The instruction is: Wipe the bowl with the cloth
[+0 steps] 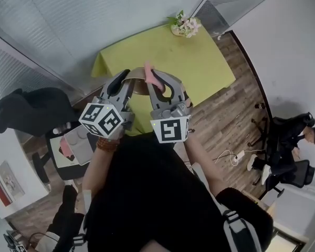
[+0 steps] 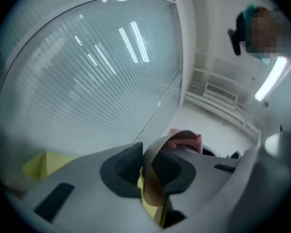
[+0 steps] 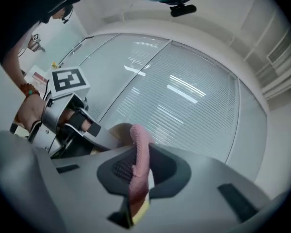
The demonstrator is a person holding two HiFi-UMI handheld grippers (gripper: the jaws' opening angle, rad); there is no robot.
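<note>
Two tools clenched near the green table (image 1: 199,62): left tool (image 1: 127,77) on bowl (image 2: 153,181), right tool (image 1: 165,82) on cloth (image 3: 138,161)

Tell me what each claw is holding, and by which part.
The left claw grips the bowl by its thin rim. The right claw pinches the pink cloth partway along its bunched length, one end sticking out beyond the claw.

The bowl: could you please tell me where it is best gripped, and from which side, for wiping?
Grip the bowl by its thin wall at the rim, one jaw inside and one outside, coming from the left, as the left hand-held gripper does. The wall is slim enough to pinch, and this probably leaves the hollow open to the cloth in the right hand-held gripper.
</note>
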